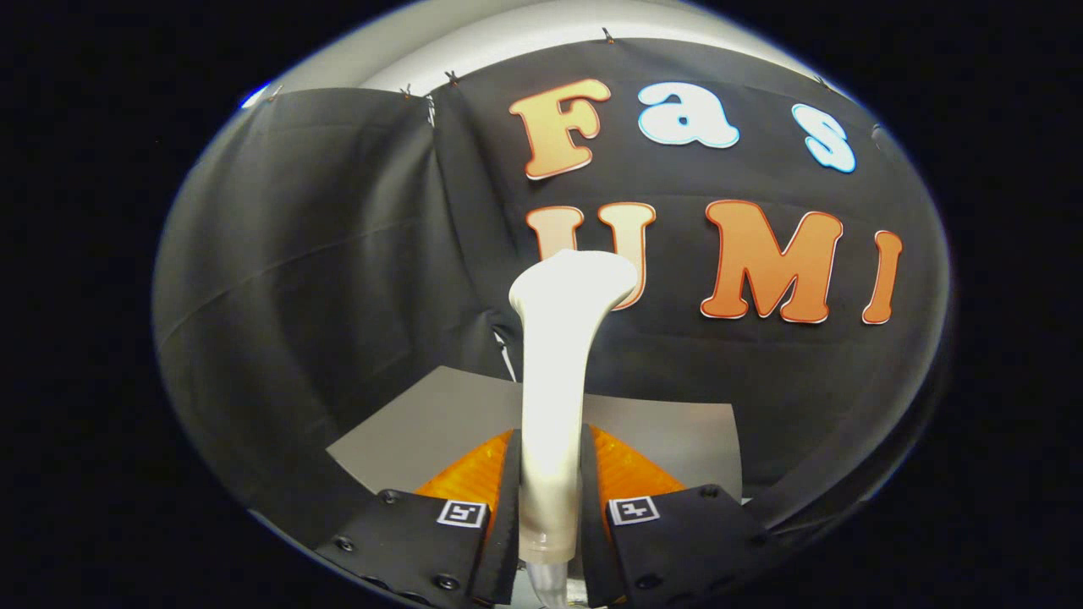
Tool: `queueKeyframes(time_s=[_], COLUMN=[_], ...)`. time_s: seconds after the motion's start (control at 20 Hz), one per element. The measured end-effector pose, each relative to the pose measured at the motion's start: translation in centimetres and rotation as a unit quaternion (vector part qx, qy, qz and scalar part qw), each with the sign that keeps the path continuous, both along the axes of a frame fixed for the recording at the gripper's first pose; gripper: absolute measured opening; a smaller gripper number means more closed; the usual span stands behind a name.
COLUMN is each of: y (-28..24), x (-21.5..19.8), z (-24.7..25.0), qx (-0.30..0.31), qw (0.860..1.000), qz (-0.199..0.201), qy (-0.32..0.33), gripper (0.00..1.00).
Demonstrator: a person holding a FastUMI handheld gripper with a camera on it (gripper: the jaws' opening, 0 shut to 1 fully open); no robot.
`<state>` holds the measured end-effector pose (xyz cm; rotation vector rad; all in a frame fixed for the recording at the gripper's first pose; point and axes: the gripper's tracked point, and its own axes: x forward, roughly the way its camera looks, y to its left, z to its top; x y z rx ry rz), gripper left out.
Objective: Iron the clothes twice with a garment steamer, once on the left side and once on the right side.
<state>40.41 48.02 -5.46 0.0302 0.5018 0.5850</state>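
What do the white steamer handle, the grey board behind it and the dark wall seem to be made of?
The steamer, clamped between the claw fingers, looks like smooth glossy plastic: it shows soft highlights and no texture. The grey board beyond the fingers looks matte, perhaps card or plastic sheet; I cannot tell which. The wall is dull black cloth, with folds and clips.

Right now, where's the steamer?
In the gripper view, the garment steamer stands upright, clamped between the jaws of the gripper; its head rises beyond them before the black cloth wall.
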Motion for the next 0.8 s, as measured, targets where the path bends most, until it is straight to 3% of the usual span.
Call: queueKeyframes(time_s=[0.4,0.8], y=[-4.7,-15.0], x=[-11.2,-22.7], z=[7.5,12.7], qx=[0.047,0.067], qw=[0.992,0.978], qz=[0.011,-0.007], qy=[-0.117,-0.196], gripper=[0.39,0.38])
